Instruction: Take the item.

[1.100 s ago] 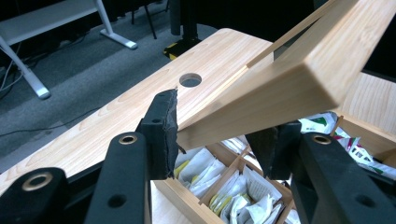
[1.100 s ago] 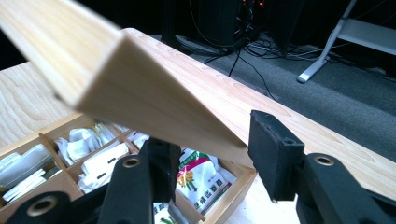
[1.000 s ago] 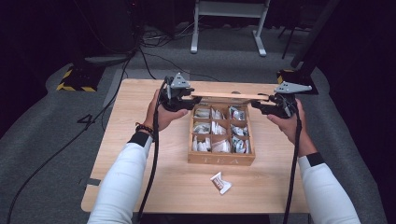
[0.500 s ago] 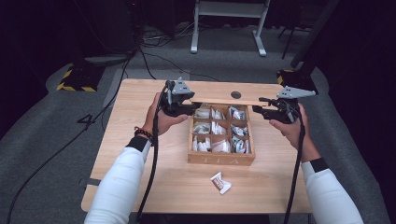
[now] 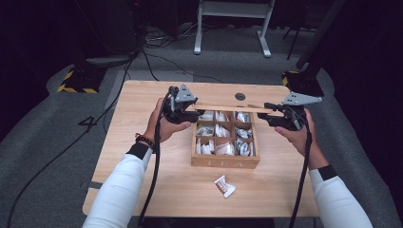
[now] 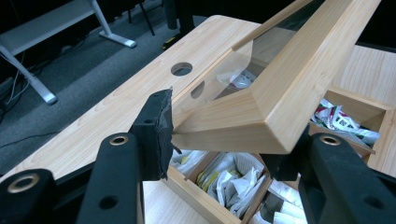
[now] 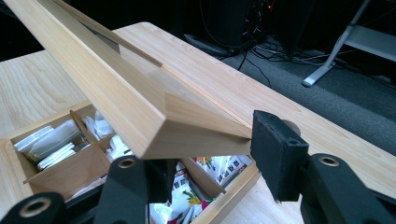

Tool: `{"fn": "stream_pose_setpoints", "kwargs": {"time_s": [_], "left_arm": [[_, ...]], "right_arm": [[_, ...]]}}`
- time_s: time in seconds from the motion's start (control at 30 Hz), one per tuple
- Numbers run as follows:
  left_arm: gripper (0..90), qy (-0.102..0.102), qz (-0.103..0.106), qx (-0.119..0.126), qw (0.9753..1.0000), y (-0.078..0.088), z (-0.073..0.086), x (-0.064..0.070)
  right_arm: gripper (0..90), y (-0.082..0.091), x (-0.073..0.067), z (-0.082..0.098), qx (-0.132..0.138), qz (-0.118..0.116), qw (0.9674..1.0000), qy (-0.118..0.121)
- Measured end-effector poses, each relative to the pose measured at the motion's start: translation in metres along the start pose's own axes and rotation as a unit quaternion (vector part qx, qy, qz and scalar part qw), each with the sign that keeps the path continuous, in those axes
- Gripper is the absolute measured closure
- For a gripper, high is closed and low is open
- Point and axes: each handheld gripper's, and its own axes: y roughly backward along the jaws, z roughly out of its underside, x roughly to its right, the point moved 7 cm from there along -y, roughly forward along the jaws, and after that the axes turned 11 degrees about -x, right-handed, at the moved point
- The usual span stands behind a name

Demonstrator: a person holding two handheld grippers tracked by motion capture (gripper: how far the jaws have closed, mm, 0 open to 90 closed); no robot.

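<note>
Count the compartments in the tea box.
9, a three-by-three grid in the tea box: three along the far row, three across the middle, three nearest. The raised lid partly overhangs the far row.

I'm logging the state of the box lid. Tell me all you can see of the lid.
The lid is a pale wooden frame around a clear pane, with mitred corners. It is raised, tilted above the open tea box. The left gripper clamps one front corner and the right gripper the other. Whether its back edge is hinged cannot be told.
</note>
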Motion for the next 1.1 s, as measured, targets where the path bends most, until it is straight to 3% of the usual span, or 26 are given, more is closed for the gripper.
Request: {"fn": "stream_pose_setpoints", "kwargs": {"time_s": [0.6,0.83,1.1], "left_arm": [[43.4,-0.011,0.005,-0.005,0.9999,0.003,0.011,0.013],[40.7,-0.019,0.007,-0.014,0.9997,0.003,0.017,0.018],[39.8,-0.023,0.012,-0.022,0.9994,0.001,0.029,0.023]], "right_arm": [[49.9,0.005,-0.012,0.012,-0.014,-0.002,0.9998,0.011],[42.3,0.004,-0.014,0.018,-0.026,-0.006,0.9995,0.015],[33.5,0.002,-0.02,0.026,-0.028,-0.042,0.9986,0.015]]}}
